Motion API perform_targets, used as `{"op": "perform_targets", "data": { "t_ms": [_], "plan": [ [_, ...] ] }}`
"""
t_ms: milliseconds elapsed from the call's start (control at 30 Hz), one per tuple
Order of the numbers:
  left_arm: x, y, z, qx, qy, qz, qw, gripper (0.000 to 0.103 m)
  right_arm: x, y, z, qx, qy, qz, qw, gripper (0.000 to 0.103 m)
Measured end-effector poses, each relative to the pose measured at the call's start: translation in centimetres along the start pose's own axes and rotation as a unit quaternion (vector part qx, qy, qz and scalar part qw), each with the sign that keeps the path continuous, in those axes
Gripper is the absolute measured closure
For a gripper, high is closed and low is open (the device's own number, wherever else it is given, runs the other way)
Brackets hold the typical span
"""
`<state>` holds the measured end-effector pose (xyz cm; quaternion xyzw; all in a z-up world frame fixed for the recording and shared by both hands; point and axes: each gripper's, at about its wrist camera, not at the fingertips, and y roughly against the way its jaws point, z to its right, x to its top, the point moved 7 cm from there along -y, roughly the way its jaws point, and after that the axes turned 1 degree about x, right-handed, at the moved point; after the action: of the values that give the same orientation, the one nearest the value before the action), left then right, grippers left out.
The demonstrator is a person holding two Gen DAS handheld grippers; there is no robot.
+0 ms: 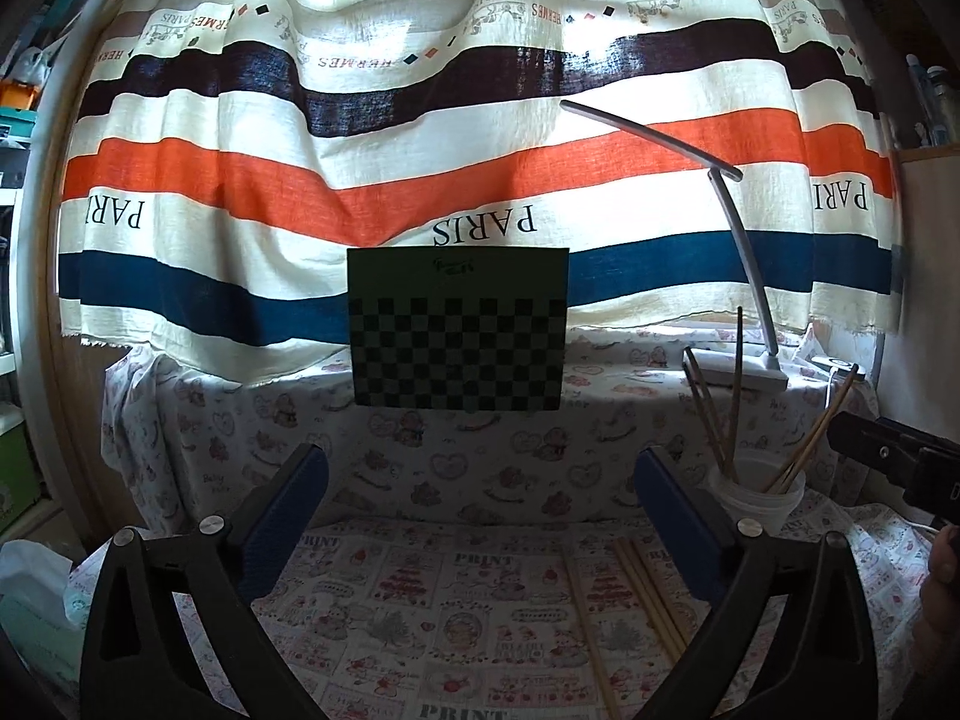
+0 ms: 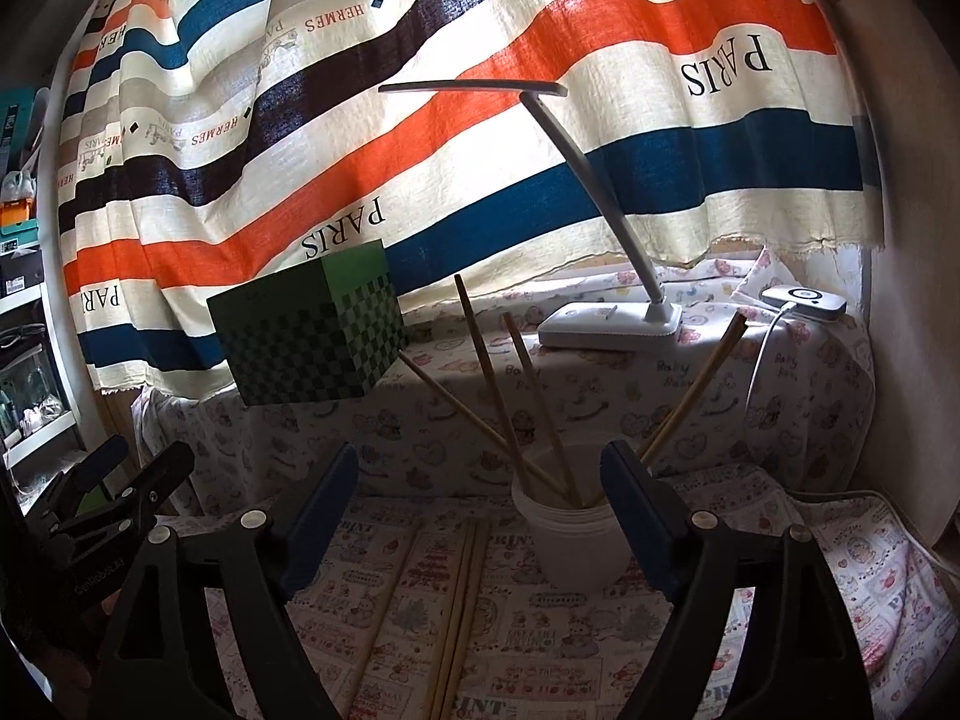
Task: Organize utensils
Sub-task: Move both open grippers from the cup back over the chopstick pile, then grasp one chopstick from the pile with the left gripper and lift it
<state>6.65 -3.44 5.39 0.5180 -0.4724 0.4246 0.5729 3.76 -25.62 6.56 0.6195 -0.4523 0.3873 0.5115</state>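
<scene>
Both grippers are seen wide apart at the jaws and nothing is held in either. Ahead of the right gripper point(image 2: 480, 516), just beyond its right-hand finger, a white cup point(image 2: 564, 534) is stood on the worktop point(image 2: 780, 612), with several chopsticks already propped in it and fanned outward. Three or four loose chopsticks point(image 2: 462, 600) are laid flat on the cloth, below and slightly left of the gap between the right gripper's fingers, their long axes run roughly along the line the gripper points, ends toward the cup. From the left gripper point(image 1: 480, 510) the same loose chopsticks point(image 1: 648, 594) are found low and off to its right, under its right-hand finger. The right gripper is judged the nearer; a dip and a grasp across the sticks is called for
</scene>
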Motion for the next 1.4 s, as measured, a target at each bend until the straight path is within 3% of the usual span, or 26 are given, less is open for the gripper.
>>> {"op": "perform_targets", "data": {
  "t_ms": [167,367,500,800,933,1067,1133,1200,1400],
  "plan": [
    [-1.6,-1.7,-1.5,0.020,-0.014,-0.027,0.9993,0.002,-1.9,-2.2,1.0,-0.028,0.004,-0.026,0.999,0.018],
    [-1.6,-5.1,-1.1,-0.008,0.030,-0.109,0.9936,0.002,-3.8,-4.5,2.6,-0.023,-0.030,-0.073,0.997,0.018],
    [-3.0,-5.7,-1.0,-0.010,0.057,-0.133,0.9894,0.002,-4.8,-5.5,3.7,-0.044,-0.036,-0.092,0.994,0.018],
    [-7.9,-6.5,2.8,0.006,-0.045,-0.189,0.9808,0.002,-7.0,-7.2,5.2,-0.063,-0.056,-0.160,0.984,0.018],
    [-8.9,-7.0,3.3,0.001,-0.049,-0.220,0.9744,0.002,-8.1,-7.9,5.3,-0.043,-0.075,-0.190,0.978,0.018],
    [-10.7,-7.9,3.1,-0.012,-0.012,-0.283,0.9591,0.002,-10.4,-9.3,5.9,-0.031,-0.106,-0.251,0.962,0.015],
    [-11.2,-8.0,3.6,-0.026,-0.014,-0.292,0.9560,0.002,-10.8,-9.4,6.3,-0.047,-0.111,-0.252,0.960,0.015],
    [-11.5,-8.1,3.6,-0.017,-0.020,-0.294,0.9554,0.002,-10.6,-9.1,6.2,-0.056,-0.101,-0.246,0.962,0.015],
    [-12.1,-8.2,3.5,-0.017,-0.017,-0.305,0.9519,0.002,-10.4,-8.7,6.3,-0.054,-0.099,-0.248,0.962,0.015]
  ]
}}
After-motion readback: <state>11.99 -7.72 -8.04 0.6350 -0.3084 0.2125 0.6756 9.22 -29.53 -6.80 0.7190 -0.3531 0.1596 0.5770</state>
